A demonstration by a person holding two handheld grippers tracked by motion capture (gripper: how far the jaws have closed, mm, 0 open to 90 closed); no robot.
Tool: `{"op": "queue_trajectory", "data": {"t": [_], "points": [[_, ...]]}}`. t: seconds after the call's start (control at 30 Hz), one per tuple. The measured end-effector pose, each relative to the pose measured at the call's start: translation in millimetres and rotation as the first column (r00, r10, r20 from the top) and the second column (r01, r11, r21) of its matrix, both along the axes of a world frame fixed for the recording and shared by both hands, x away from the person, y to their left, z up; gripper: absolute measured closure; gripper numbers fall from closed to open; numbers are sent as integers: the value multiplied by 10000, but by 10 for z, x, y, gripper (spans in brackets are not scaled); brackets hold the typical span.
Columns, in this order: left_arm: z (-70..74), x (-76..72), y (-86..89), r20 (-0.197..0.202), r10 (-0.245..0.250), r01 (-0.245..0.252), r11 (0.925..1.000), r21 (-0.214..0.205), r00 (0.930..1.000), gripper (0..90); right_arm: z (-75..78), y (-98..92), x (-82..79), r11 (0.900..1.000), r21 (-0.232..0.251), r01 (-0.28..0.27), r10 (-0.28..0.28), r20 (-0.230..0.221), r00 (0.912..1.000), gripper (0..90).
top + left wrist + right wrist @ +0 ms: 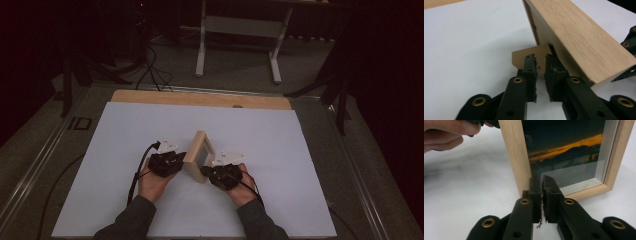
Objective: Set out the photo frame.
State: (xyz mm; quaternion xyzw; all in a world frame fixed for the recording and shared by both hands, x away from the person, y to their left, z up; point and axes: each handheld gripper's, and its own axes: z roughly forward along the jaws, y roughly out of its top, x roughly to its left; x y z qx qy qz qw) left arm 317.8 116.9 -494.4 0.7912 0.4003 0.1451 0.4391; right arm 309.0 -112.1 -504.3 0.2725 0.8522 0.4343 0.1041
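Upright, the wooden frame holds a sunset photo.

A dim lab or studio — white-topped table, floor cables, black curtains around.

Upright picture frame between both tools, open white sheet all around it.
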Motion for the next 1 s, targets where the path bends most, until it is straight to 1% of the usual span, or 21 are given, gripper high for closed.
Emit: {"op": "queue_trajectory", "data": {"t": [0.03,0.1,0.17,0.2,0.23,0.27,0.3,0.33,0.37,0.4,0.43,0.47,0.57,0.63,0.67,0.73,0.8,0.93,1.0], "points": [[7,-5,18,24,59,-59,10000,-36,10000,774,0,0,0,10000,0,0,0,0,10000,834],[31,-18,76,14,244,-243,9994,-244,9997,739,25,-26,-3,10000,50,12,-12,61,10000,810],[39,-22,96,14,308,-308,9991,-288,9995,707,31,-36,-3,10000,30,13,-13,79,10000,802],[47,-25,116,23,364,-363,9988,-335,9993,707,35,-44,0,10000,49,-3,2,112,9999,795],[55,-30,136,27,442,-441,9984,-357,9990,666,43,-59,5,10000,84,-5,4,116,9999,792],[63,-37,155,52,518,-516,9979,-383,9986,666,43,-59,5,10000,84,-5,4,116,9999,792],[71,-46,173,74,582,-579,9974,-427,9983,634,50,-73,9,9999,109,14,-15,130,9999,788],[92,-62,209,73,627,-622,9968,-503,9980,619,53,-79,11,9999,131,38,-40,143,9999,788],[92,-62,209,73,627,-622,9968,-503,9980,604,53,-79,11,9999,131,38,-40,143,9999,788],[105,-70,225,49,650,-646,9963,-567,9979,604,56,-86,12,9999,147,55,-57,149,9999,788],[118,-78,239,32,702,-698,9955,-648,9975,562,64,-101,17,9999,124,82,-84,190,9998,788],[147,-98,264,5,856,-853,9933,-784,9963,536,68,-107,18,9998,139,119,-122,205,9997,788],[178,-123,284,121,966,-952,9917,-869,9952,512,79,-119,19,9998,165,147,-151,228,9996,788],[222,-152,313,222,1110,-1080,9885,-1062,9936,472,100,-135,21,9995,231,200,-207,274,9994,789],[222,-152,313,222,1110,-1080,9885,-1062,9936,458,106,-139,21,9994,269,237,-245,300,9992,789],[265,-176,329,234,1169,-1132,9860,-1226,9929,441,120,-154,25,9993,294,243,-254,347,9991,790],[279,-185,327,234,1200,-1161,9850,-1278,9925,427,132,-165,26,9990,348,287,-299,357,9989,790],[337,-230,295,300,1050,-997,9846,-1438,9940,416,146,-187,31,9986,413,317,-334,399,9986,790],[371,-264,254,368,866,-804,9859,-1467,9956,408,159,-201,32,9983,464,351,-371,413,9985,790]]}}
